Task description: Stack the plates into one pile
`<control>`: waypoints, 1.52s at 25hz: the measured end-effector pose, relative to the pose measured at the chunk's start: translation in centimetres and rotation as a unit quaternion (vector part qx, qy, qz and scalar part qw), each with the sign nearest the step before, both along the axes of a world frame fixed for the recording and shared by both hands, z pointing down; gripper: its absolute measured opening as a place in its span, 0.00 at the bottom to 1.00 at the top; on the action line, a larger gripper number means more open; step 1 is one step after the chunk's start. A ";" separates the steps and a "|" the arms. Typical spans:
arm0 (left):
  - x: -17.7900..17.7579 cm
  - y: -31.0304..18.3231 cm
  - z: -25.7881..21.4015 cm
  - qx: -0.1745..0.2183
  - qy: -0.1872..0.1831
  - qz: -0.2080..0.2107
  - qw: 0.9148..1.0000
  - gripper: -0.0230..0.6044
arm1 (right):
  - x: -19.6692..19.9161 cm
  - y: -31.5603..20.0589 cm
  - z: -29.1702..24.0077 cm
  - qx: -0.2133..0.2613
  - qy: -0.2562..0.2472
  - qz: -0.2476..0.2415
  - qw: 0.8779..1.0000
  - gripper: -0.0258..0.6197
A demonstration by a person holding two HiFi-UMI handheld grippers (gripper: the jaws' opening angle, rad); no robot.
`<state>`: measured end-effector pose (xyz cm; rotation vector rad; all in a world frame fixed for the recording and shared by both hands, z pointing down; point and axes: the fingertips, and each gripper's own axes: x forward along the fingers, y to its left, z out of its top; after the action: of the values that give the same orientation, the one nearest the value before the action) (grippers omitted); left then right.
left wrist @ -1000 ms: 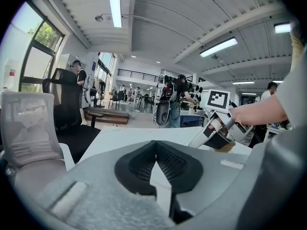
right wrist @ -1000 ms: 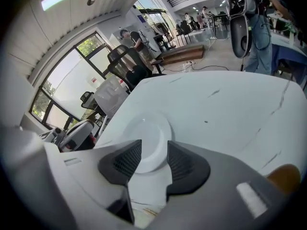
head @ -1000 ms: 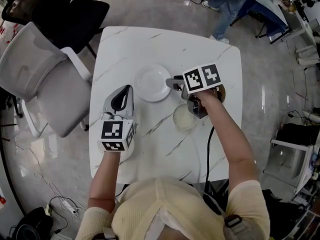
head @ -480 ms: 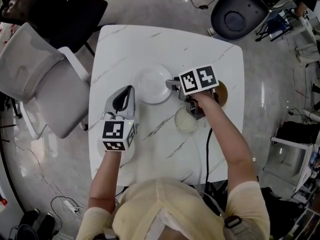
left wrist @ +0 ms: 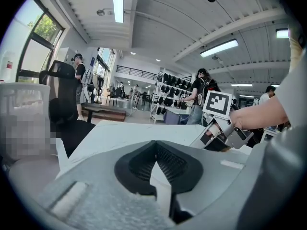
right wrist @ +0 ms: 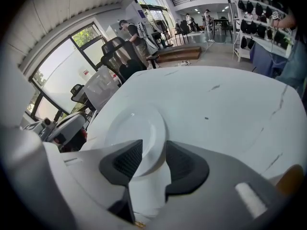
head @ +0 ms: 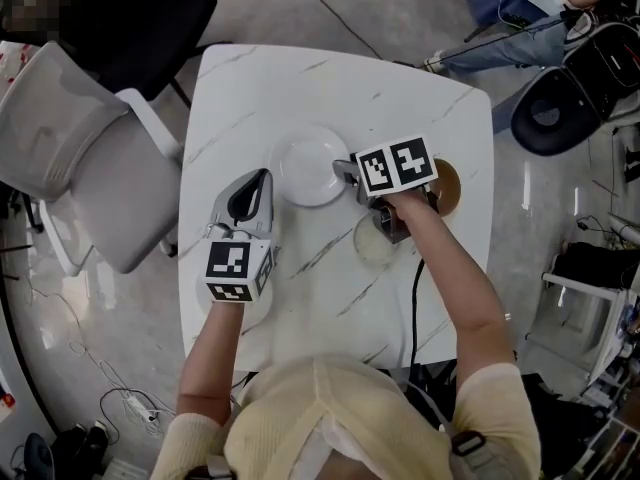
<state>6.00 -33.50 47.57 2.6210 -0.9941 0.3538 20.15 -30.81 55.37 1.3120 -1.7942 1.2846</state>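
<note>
A white plate (head: 308, 168) lies in the middle of the white marble table (head: 300, 88). My right gripper (head: 342, 171) tilts down at the plate's right rim. In the right gripper view the plate (right wrist: 132, 128) has its rim between the jaws of my right gripper (right wrist: 153, 146), which are closing with small gaps still showing. A small clear plate (head: 368, 244) lies just below that gripper, and a brown plate (head: 449, 186) shows partly behind it. My left gripper (head: 263, 176) hovers left of the white plate, its jaws (left wrist: 156, 145) meeting at the tips with nothing between them.
A grey chair (head: 85, 158) stands at the table's left and a black chair (head: 150, 18) at the back left. A black cable (head: 415, 298) runs off the near edge. A dark swivel chair (head: 560, 108) and a seated person (head: 520, 13) are at the back right.
Both grippers and the plates stay where they were. In the background a dark swivel chair has moved to the right.
</note>
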 end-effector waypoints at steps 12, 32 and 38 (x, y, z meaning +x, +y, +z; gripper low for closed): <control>-0.1 0.0 0.5 -0.006 -0.005 -0.001 1.000 0.04 | 0.4 -0.1 0.1 0.008 0.026 0.024 0.999 0.21; -2.6 0.2 -2.0 0.020 -0.010 -0.031 0.999 0.04 | 0.3 -0.5 -4.0 0.080 -0.003 0.067 0.995 0.12; -3.4 0.9 -3.3 0.031 -0.008 -0.039 0.999 0.04 | -0.3 0.2 -5.9 0.104 -0.030 0.078 0.991 0.09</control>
<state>2.55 -32.64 44.31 2.6293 -1.1272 0.3289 19.83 -30.62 49.52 1.5713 -1.9420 1.2556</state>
